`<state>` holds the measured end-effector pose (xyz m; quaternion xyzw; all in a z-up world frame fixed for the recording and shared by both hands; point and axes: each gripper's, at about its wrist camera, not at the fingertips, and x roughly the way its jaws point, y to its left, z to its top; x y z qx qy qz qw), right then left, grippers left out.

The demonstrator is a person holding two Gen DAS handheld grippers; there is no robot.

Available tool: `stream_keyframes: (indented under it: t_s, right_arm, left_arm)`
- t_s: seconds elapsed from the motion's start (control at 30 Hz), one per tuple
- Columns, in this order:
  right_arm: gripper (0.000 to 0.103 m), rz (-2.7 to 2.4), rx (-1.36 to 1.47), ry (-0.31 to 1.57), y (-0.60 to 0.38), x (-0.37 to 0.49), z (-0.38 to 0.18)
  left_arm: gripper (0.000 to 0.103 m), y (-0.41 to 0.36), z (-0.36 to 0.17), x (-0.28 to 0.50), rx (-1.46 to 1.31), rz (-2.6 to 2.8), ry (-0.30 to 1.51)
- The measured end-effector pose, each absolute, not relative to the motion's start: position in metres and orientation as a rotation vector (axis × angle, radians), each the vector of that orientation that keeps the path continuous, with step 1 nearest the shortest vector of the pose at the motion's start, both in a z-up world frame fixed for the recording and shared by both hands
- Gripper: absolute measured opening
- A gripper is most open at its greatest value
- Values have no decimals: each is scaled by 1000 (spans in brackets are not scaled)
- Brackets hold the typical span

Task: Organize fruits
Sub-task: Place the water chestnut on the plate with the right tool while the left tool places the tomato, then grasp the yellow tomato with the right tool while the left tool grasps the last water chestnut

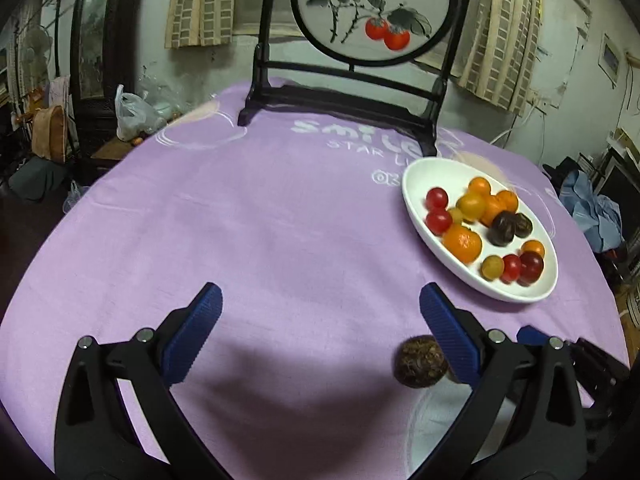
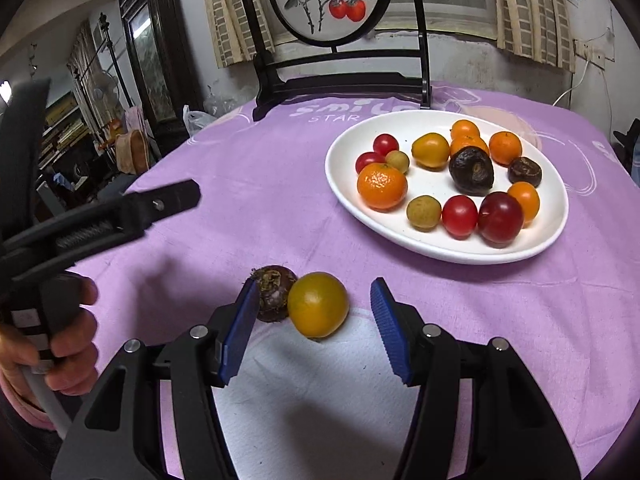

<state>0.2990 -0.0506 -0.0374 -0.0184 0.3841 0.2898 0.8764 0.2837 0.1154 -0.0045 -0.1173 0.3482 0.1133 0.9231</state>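
A white oval plate [image 2: 344, 184] [image 1: 412, 196] holds several small fruits: oranges, red and yellow tomatoes, dark brown ones. On the purple cloth, a yellow-orange fruit [image 2: 318, 305] lies between the open blue pads of my right gripper [image 2: 316, 328], nearer the left pad. A dark brown fruit [image 2: 274, 294] [image 1: 420, 361] sits just behind that left pad. My left gripper [image 1: 320, 340] is open and empty over bare cloth, with the brown fruit beside its right finger. It also shows in the right wrist view [image 2: 168, 200], held by a hand.
A dark wooden stand with a round painted screen [image 1: 374, 8] stands at the table's far edge, behind the plate. The round table is covered by the purple cloth [image 1: 260, 220]. Room clutter lies beyond the table edges.
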Motion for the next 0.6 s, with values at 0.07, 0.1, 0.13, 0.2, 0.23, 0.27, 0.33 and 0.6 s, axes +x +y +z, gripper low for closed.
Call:
stream_keyframes:
  t_s: [0.07, 0.1, 0.13, 0.2, 0.23, 0.27, 0.33, 0.6]
  right_arm:
    - [58, 607, -28, 823, -52, 302, -43]
    - [58, 609, -23, 832, -52, 303, -45]
    - [58, 608, -18, 839, -52, 305, -48]
    - [58, 608, -10, 843, -53, 307, -49]
    - [57, 611, -1, 846, -53, 308, -50]
    - [55, 617, 2, 850, -52, 309, -52]
    - [53, 622, -3, 856, -50, 308, -54]
    - [49, 628, 19, 874, -51, 312, -56]
  left_arm:
    - [101, 117, -4, 282, -257, 224, 712]
    - [101, 118, -4, 282, -258, 226, 711]
    - [101, 119, -3, 281, -256, 230, 709]
    - [101, 120, -3, 280, -259, 237, 710]
    - [101, 121, -3, 280, -267, 232, 711]
    - [101, 122, -2, 279, -277, 227, 713]
    - [101, 124, -2, 279, -294, 221, 716]
    - [101, 121, -2, 279, -273, 225, 714]
